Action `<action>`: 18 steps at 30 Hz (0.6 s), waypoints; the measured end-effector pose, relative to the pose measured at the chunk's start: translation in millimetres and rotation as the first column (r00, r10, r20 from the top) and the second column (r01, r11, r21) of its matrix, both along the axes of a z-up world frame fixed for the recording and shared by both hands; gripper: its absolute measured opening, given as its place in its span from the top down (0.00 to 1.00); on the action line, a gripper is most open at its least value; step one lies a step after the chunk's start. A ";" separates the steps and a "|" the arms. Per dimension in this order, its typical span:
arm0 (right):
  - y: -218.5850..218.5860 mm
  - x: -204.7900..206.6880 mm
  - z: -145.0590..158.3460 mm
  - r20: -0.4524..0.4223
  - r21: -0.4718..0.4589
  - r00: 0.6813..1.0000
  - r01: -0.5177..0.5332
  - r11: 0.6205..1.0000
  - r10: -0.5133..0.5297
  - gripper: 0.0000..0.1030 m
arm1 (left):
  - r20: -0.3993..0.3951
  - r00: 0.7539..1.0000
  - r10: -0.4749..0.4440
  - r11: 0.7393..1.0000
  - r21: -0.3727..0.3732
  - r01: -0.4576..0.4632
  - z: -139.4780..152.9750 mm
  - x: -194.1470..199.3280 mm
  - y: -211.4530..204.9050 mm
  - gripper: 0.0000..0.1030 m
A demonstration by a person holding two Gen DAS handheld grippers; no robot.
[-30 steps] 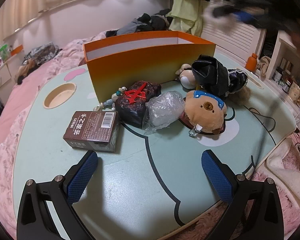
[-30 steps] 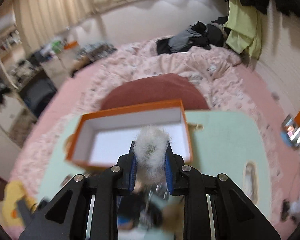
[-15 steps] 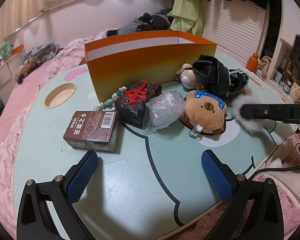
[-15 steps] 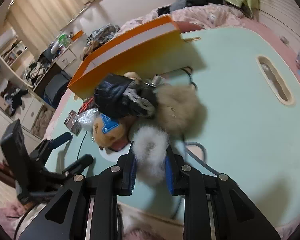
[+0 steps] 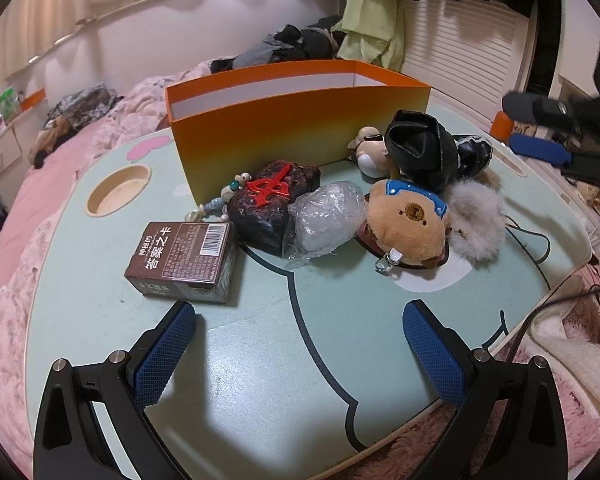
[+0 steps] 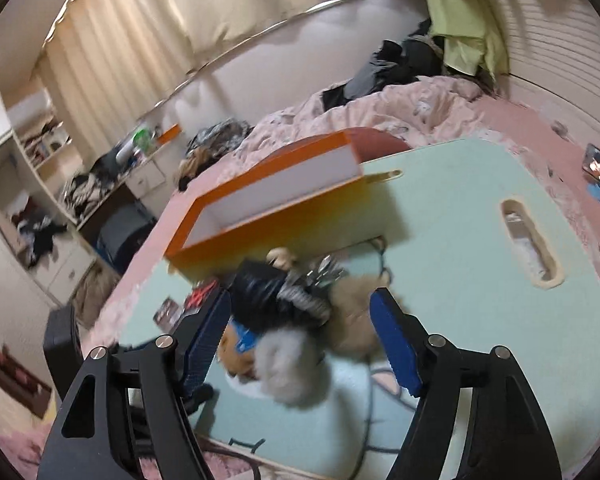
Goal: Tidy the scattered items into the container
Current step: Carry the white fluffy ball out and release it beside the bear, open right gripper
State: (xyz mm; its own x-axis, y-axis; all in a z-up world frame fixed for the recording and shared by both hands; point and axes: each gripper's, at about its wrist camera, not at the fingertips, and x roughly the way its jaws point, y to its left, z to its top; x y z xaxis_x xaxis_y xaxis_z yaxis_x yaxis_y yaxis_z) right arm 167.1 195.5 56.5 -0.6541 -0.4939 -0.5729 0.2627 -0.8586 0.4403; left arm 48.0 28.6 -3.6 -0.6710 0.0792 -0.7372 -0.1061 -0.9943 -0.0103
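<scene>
The grey-white fluffy pom-pom [image 5: 476, 222] looks feather-light, soft and squashy, so it should give under any pinch; I would take it across its middle, where the fur is thickest. It is a pale puff of long fur lying on the desk [image 5: 260, 360], touching the brown bear plush [image 5: 410, 226] (well short of the orange box [image 5: 300, 128]). The right tongs [image 6: 302, 344] have just been opening and stand spread with the puff loose between them, pads not pressing. The left tongs [image 5: 298, 344] hang wide, released, over bare desk.
</scene>
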 end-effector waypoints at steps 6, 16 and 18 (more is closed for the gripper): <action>19.7 -45.6 7.3 0.035 0.001 0.998 0.058 0.998 -0.058 0.30 | -0.002 1.000 -0.017 1.000 -0.002 0.017 -1.0 0.0 2.6 0.00; 7.0 -114.6 9.6 0.055 0.057 0.997 0.045 0.997 -0.048 0.30 | -0.008 1.000 -0.013 1.000 -0.001 0.013 -1.2 1.5 2.5 0.00; 1.7 -120.4 7.3 0.063 0.061 0.998 0.024 0.998 -0.028 0.30 | -0.008 1.000 -0.013 1.000 -0.001 0.013 -1.3 1.6 2.2 0.00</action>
State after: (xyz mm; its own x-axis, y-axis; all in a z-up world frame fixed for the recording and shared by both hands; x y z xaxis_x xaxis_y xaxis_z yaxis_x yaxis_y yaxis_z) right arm 46.7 197.2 63.8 -0.6273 -0.4405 -0.6422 0.2126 -0.8902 0.4030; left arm 49.6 30.9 -4.9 -0.6756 0.0874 -0.7320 -0.1190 -0.9929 -0.0087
